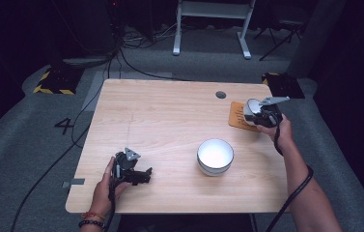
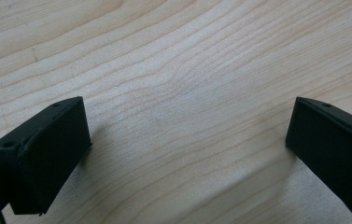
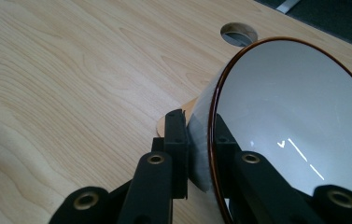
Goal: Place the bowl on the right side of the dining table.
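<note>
The right gripper point(image 3: 200, 154) is clamped on the wall of a small white bowl with a brown rim point(image 3: 299, 126), one jaw outside the wall and the other inside, so that the bowl hangs tilted from the pinch, its mouth turned sideways rather than up. In the high view the person's right hand point(image 1: 280, 129) holds that gripper point(image 1: 258, 115) at the far right of the pale wooden table point(image 1: 170, 121), with the bowl point(image 1: 252, 107) over an orange-brown mat point(image 1: 238, 116) that lies just short of a round cable hole point(image 1: 220, 94) in the tabletop. A grip on the rim leaves the base free, and the position over the mat suggests the bowl is meant to be set down there; whether its base already touches the mat cannot be told. A larger white bowl point(image 1: 215, 155) stands upright nearer the person, well apart from the mat and untouched. At the near left corner the left gripper point(image 1: 136, 175) rests low by the table surface in the person's left hand point(image 1: 105, 186); its own camera shows both black jaws spread wide over bare wood grain point(image 2: 178, 93) with nothing between them, parked clear of the work, apparently so that it is out of the right hand's way.
</note>
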{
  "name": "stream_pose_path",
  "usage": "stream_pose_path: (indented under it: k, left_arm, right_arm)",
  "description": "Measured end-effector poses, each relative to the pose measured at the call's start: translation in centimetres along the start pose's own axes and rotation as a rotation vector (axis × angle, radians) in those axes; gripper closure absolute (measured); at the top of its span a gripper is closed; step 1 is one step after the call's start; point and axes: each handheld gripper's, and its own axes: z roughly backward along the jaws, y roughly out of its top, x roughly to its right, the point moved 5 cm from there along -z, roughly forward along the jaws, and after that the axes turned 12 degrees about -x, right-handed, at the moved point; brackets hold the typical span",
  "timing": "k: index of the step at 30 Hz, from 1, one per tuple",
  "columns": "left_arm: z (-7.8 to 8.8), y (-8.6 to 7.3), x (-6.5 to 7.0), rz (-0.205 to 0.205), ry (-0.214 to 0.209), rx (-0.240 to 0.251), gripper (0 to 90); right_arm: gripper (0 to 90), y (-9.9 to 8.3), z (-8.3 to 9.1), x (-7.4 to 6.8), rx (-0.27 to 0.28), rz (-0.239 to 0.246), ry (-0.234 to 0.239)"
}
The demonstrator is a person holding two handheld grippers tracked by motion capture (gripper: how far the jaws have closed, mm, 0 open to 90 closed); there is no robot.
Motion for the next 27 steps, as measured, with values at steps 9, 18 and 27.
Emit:
stream_pose_path:
  k: [9, 18, 27]
  left_arm:
    - [0.0, 0.0, 0.0, 0.0, 0.0, -0.001, 0.0]
    - [0.0, 0.0, 0.0, 0.0, 0.001, 0.0, 0.0]
    - [0.0, 0.0, 0.0, 0.001, 0.001, 0.0, 0.0]
  right_arm:
    - [82.3, 0.7, -1.1, 0.2, -0.02, -0.006, -0.017]
    - [82.2, 1.2, -2.0, 0.4, -0.041, -0.019, -0.03]
    - [82.1, 1.7, -2.7, 0.3, -0.053, -0.009, -0.042]
